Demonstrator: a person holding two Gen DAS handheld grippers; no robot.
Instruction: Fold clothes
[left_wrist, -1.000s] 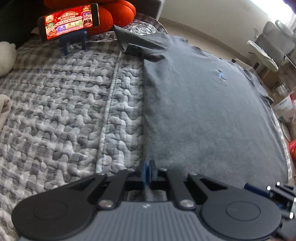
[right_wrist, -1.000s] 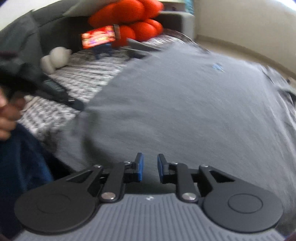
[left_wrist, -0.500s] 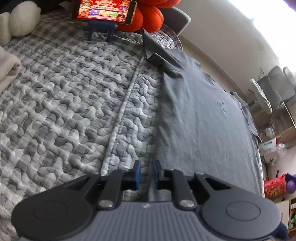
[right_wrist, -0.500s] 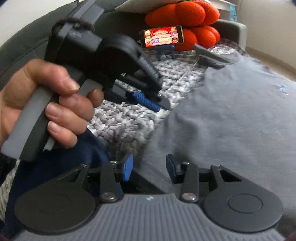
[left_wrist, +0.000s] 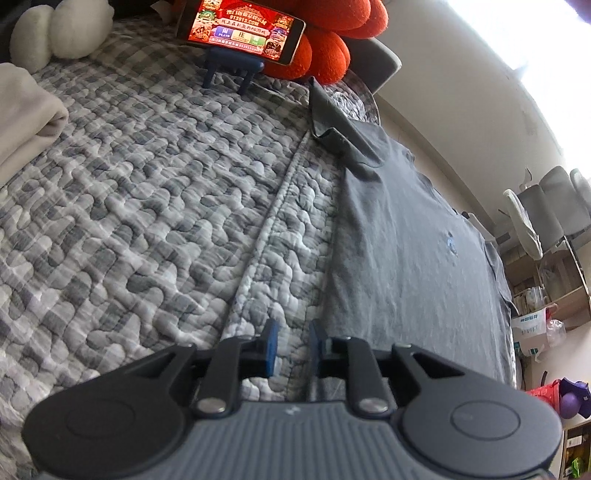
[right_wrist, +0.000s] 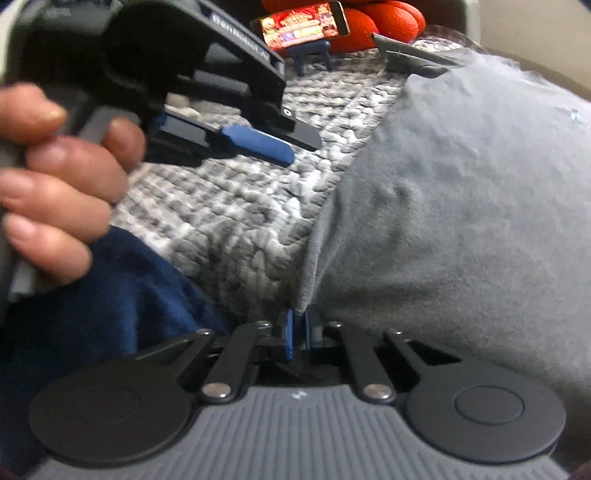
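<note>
A grey T-shirt (left_wrist: 406, 251) with a small blue chest logo lies flat on the quilted grey-and-white bedspread (left_wrist: 147, 206). My left gripper (left_wrist: 292, 345) is open over the bedspread, just left of the shirt's edge, with nothing between its blue pads. In the right wrist view the same shirt (right_wrist: 461, 192) bulges upward, and my right gripper (right_wrist: 295, 334) is shut on its near corner. The left gripper (right_wrist: 258, 144) also shows there, held by a person's hand (right_wrist: 55, 177) above the bedspread, off the shirt.
A phone (left_wrist: 240, 29) with a lit red screen stands on a blue holder at the bed's far end, before orange plush cushions (left_wrist: 325, 55). White plush (left_wrist: 55, 33) and beige folded cloth (left_wrist: 26, 122) lie far left. Chairs and shelves (left_wrist: 546, 229) stand beyond the bed's right side.
My left gripper opened, let go of the shirt's edge and moved left over the bedspread. My right gripper opened wide, then closed on the shirt's near corner, and the cloth now rises.
</note>
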